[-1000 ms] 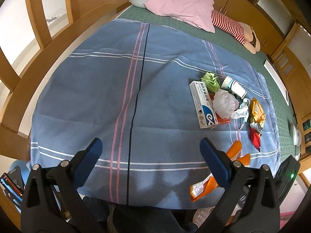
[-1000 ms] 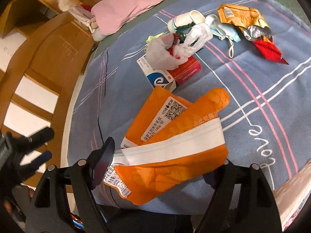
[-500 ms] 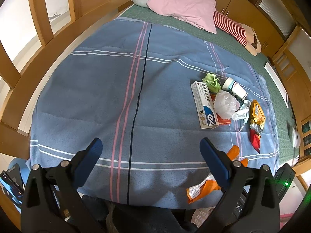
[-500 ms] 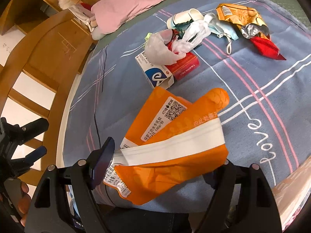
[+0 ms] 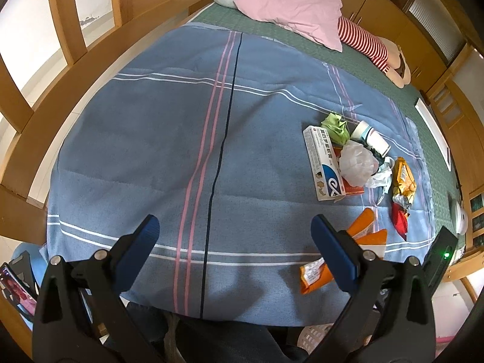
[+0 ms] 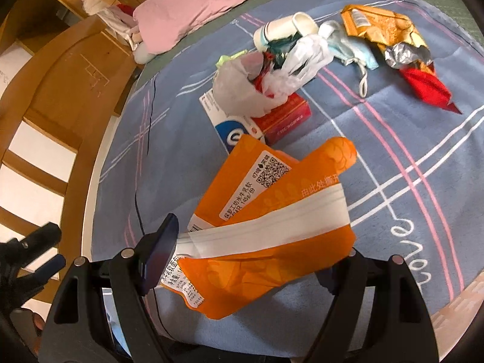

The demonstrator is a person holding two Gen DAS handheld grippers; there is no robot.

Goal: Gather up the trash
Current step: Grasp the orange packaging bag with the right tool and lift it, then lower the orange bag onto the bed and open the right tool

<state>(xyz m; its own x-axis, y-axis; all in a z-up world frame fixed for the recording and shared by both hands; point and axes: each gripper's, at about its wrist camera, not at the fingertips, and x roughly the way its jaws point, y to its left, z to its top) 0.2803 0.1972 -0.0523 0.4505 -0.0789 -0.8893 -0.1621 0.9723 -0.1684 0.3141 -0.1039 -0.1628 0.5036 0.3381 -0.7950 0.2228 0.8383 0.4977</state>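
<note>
My right gripper (image 6: pixel 260 242) is shut on a large orange pouch (image 6: pixel 272 211) with a white zip strip, held above the near edge of the blue blanket (image 5: pixel 151 136). In the left wrist view the orange pouch (image 5: pixel 314 275) shows behind my right finger. My left gripper (image 5: pixel 234 227) hangs open over bare blanket with nothing between its fingers. Further back lies a trash pile: a white-and-blue box (image 6: pixel 224 124), a white plastic bag (image 6: pixel 242 90), a red box (image 6: pixel 284 115), a paper cup (image 6: pixel 287 27), a face mask (image 6: pixel 348 48), an orange snack bag (image 6: pixel 381 27) and a red wrapper (image 6: pixel 426 87).
A pink pillow (image 5: pixel 290 0) and a striped plush toy (image 5: pixel 363 39) lie at the far end of the bed. Wooden rails (image 5: pixel 36 115) run along the left side. A white basket (image 5: pixel 314 338) sits below the near blanket edge, and a phone (image 5: pixel 15 284) shows at lower left.
The right gripper, still holding the orange pouch, has shifted slightly down and toward the near blanket edge. The left gripper has stayed put and open.
</note>
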